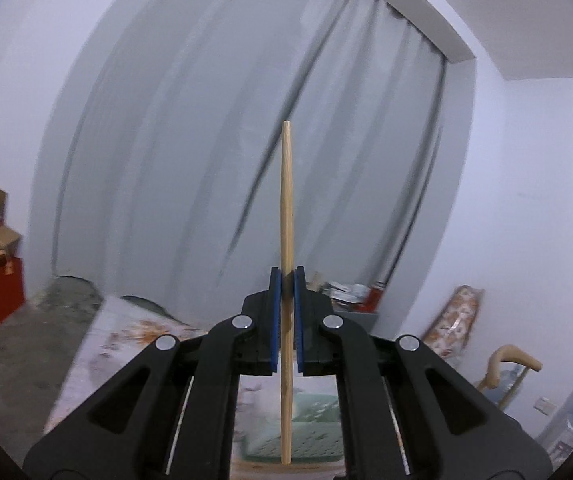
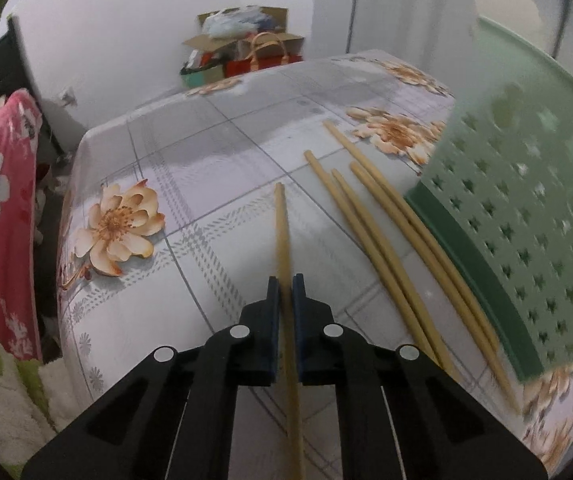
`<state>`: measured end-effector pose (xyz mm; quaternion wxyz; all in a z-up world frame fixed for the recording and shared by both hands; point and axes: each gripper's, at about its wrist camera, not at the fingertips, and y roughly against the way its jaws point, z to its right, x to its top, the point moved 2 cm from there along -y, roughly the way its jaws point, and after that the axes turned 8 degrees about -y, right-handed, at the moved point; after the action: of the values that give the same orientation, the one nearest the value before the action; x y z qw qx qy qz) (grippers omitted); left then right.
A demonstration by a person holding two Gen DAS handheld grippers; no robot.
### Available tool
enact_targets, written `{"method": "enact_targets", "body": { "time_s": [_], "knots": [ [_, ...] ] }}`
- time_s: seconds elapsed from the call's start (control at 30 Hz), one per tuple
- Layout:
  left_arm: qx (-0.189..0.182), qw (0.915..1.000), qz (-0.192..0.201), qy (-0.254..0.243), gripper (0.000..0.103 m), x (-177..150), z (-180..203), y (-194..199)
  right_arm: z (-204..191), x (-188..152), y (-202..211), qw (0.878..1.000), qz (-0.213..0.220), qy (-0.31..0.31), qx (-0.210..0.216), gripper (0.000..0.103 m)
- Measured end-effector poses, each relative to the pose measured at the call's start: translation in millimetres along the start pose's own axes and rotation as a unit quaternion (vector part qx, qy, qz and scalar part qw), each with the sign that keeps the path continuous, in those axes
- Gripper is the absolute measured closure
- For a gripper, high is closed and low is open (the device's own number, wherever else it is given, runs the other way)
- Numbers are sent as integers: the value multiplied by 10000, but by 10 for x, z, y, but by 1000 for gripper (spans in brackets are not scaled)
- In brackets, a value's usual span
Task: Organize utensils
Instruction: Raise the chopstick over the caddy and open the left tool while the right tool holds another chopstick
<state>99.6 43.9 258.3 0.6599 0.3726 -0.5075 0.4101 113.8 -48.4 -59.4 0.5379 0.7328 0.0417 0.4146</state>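
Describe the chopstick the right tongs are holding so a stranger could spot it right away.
Start at the green perforated basket on the floral tablecloth. Left of it, four bamboo chopsticks lie loose along its base. The one you want, the held chopstick, sits apart further left, alone, pinched between the blue pads of the right tongs.

The left gripper (image 1: 286,280) holds a thin pale wooden chopstick (image 1: 286,208) upright between its pads, above the flower-printed tablecloth (image 1: 126,344). In the right wrist view, the right gripper (image 2: 285,284) clamps a pair of pale bamboo chopsticks (image 2: 282,232) over the cloth — four loose chopsticks (image 2: 382,240) lie to its right, alongside the perforated green plastic basket (image 2: 526,216) (two touching its base).
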Motion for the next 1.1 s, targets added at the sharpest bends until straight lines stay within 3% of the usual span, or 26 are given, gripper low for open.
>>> {"method": "enact_targets", "body": {
  "time_s": [0.2,0.33,0.47,0.67,1.1],
  "knots": [
    [-223,9996,-99,111,99,-167,173,-604,255,-125,369,9949,481,-868,156,97],
    [-232,9994,-240,131,99,-380,177,-968,473,-281,663,9825,846,-1617,376,97],
    [-332,9987,-317,205,99,-538,114,-1059,585,-390,840,9709,1086,-2060,557,97],
    [-321,9988,-357,35,99,-682,261,-1330,676,-437,977,9592,1290,-2390,785,97],
    [41,9962,-760,-414,98,-1326,311,-1724,713,-609,1112,9518,1362,-2606,877,97]
  ]
}}
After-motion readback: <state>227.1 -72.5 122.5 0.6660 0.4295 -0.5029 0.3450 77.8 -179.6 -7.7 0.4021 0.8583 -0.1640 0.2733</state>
